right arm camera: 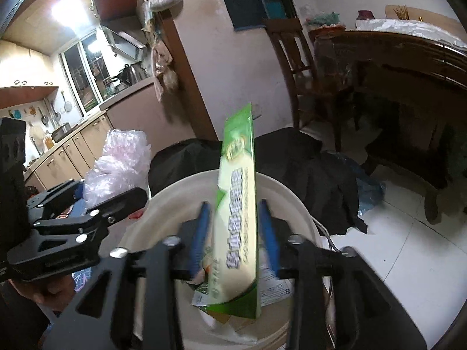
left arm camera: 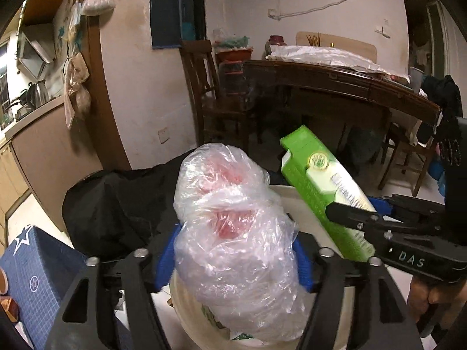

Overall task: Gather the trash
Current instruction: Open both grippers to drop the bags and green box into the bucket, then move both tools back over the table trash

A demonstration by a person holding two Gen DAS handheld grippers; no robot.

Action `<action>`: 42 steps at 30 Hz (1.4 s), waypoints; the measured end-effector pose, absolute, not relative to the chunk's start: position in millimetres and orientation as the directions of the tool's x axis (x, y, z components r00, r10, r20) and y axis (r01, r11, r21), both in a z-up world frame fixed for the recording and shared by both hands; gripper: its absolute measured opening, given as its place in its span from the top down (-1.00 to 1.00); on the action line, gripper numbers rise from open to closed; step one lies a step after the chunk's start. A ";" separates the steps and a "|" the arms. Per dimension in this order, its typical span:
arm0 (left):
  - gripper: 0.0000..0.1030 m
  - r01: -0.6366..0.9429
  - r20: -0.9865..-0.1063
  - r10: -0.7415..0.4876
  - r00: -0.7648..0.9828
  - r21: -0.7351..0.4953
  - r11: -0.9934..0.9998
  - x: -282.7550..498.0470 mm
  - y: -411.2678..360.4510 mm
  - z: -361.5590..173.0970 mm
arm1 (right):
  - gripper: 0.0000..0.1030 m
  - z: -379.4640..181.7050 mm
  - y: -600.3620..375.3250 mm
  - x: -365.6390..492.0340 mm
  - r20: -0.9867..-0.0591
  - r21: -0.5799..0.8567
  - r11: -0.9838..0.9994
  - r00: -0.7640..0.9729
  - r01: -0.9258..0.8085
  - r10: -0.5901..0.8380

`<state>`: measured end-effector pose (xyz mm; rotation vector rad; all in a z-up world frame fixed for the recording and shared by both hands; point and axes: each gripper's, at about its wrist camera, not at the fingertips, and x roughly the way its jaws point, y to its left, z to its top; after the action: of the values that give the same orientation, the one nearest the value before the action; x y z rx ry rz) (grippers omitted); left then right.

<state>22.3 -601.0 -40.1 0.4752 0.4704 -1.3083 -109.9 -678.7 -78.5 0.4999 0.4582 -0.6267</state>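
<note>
My left gripper [left arm camera: 233,250] is shut on a crumpled clear plastic bag [left arm camera: 233,227] with red inside and holds it over the white bucket [left arm camera: 294,201]. The bag also shows in the right wrist view [right arm camera: 116,166]. A long green and white carton [right arm camera: 236,218] stands between the blue fingers [right arm camera: 198,233] of my right gripper [right arm camera: 235,233], over the bucket's rim [right arm camera: 175,192]. Both pads stand a little off the carton's sides, and the carton's lower end is down among paper scraps in the bucket. In the left wrist view the carton [left arm camera: 321,186] tilts at the right.
A black bag or cloth [left arm camera: 116,204] lies behind the bucket. A blue box with stars [left arm camera: 38,280] is at the left. A dark wooden table [left arm camera: 350,84] and chair [left arm camera: 210,87] stand behind. Kitchen counters [right arm camera: 73,145] are at the left. White tiled floor [right arm camera: 408,248] lies at the right.
</note>
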 end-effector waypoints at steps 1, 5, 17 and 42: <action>-0.38 0.979 -0.575 -0.794 0.197 0.067 0.194 23.2 -602.3 -40.3 | 0.14 -79.2 -678.9 -111.1 -0.539 0.297 0.698 0.718 0.652 -0.441; -0.39 0.979 -0.577 -0.793 0.196 0.063 0.196 24.1 -599.9 -44.1 | 0.14 -80.6 -677.6 -113.2 -0.539 0.290 0.695 0.712 0.658 -0.449; -0.59 0.974 -0.567 -0.795 0.217 0.076 0.212 24.9 -596.4 -45.1 | 0.14 -73.8 -673.7 -122.1 -0.520 0.297 0.689 0.717 0.662 -0.464; -0.51 0.847 -0.527 -0.684 0.504 0.145 0.512 95.1 -426.1 -56.6 | 0.14 -69.8 -579.8 -26.5 -0.490 0.289 0.865 0.839 0.411 -0.235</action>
<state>95.1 -426.1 -56.6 0.4153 0.4358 -0.9565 -26.5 -579.8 -69.8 0.3984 0.4597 -0.3515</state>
